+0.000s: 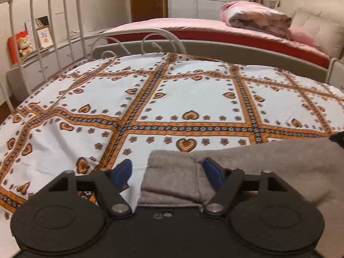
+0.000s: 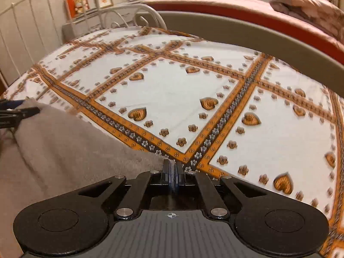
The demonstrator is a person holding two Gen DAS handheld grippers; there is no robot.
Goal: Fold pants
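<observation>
Grey fleece pants (image 1: 268, 167) lie on the patterned bedsheet (image 1: 193, 94) at the near edge of the bed. In the left wrist view my left gripper (image 1: 167, 172) is open, its blue pads (image 1: 123, 171) on either side of a folded end of the pants (image 1: 172, 172). In the right wrist view my right gripper (image 2: 173, 172) is shut on the edge of the pants (image 2: 64, 150), which spread to its left. The left gripper (image 2: 19, 111) shows at the far left edge of that view, on the pants.
A white metal bed frame (image 1: 43, 32) stands at the left and far end. A grey rail (image 1: 247, 53) borders the far side, with a pink bed (image 1: 204, 25) and a rolled quilt (image 1: 255, 17) beyond. A low shelf with toys (image 1: 25, 45) stands left.
</observation>
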